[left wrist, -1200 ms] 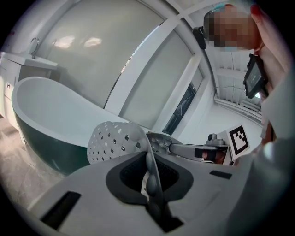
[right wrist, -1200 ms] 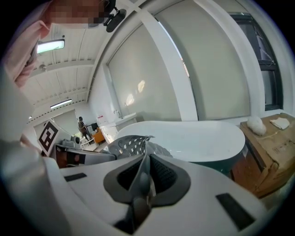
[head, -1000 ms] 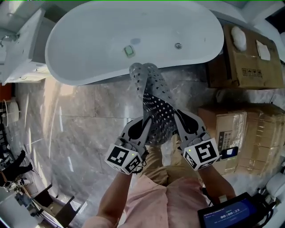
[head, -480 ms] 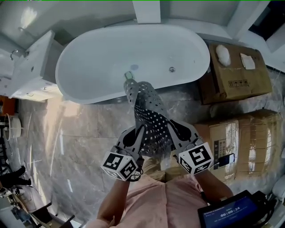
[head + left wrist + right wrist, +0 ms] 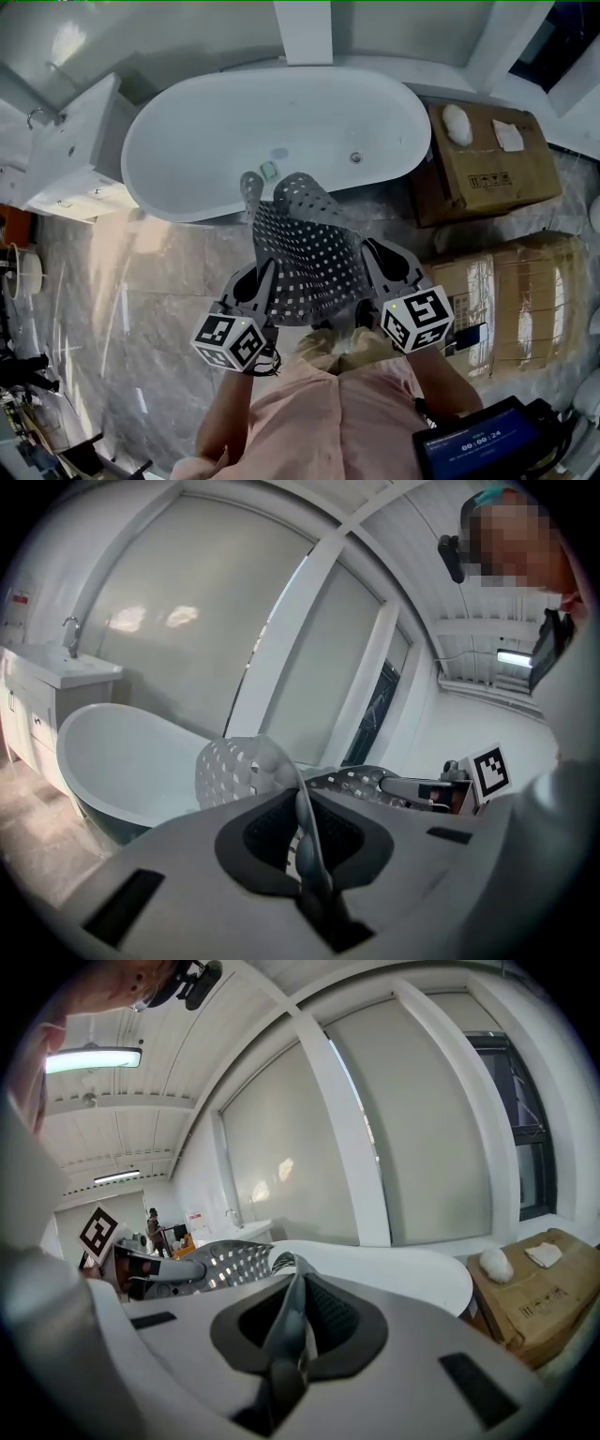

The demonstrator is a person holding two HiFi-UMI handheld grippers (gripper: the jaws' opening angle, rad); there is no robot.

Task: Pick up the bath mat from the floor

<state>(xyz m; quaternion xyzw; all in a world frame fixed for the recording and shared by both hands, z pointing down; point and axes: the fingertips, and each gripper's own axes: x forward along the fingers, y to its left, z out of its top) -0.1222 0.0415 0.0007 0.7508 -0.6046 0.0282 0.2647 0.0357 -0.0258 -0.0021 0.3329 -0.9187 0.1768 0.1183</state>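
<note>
Both tools have risen and drawn apart since the earlier frames, and the bath mat (image 5: 305, 248), then a narrow hanging strip, is now spread into a wide sheet between them.

Head view: the left tool (image 5: 266, 274) holds the mat's near left corner and the right tool (image 5: 367, 247) holds the near right corner. The perforated grey mat runs away from both tools, clear of the marble floor (image 5: 159, 281). In the picture its curled far end overlaps the rim of the white bathtub (image 5: 281, 122). Cardboard boxes (image 5: 487, 159) stand to the right of the tub. The pinch points themselves are not resolved from this angle.

Left gripper view: the left tool (image 5: 302, 803) is clamped on the mat's edge, which stands as a thin ridge between the pads. The mat (image 5: 234, 766) curls up just beyond the jaws. The right tool (image 5: 412, 787) shows across the sheet.

Right gripper view: the right tool (image 5: 289, 1288) is likewise closed on the mat's edge. The mat (image 5: 220, 1262) extends leftward to the left tool (image 5: 155, 1267). This view also takes in a distant standing person (image 5: 153, 1227).
</note>
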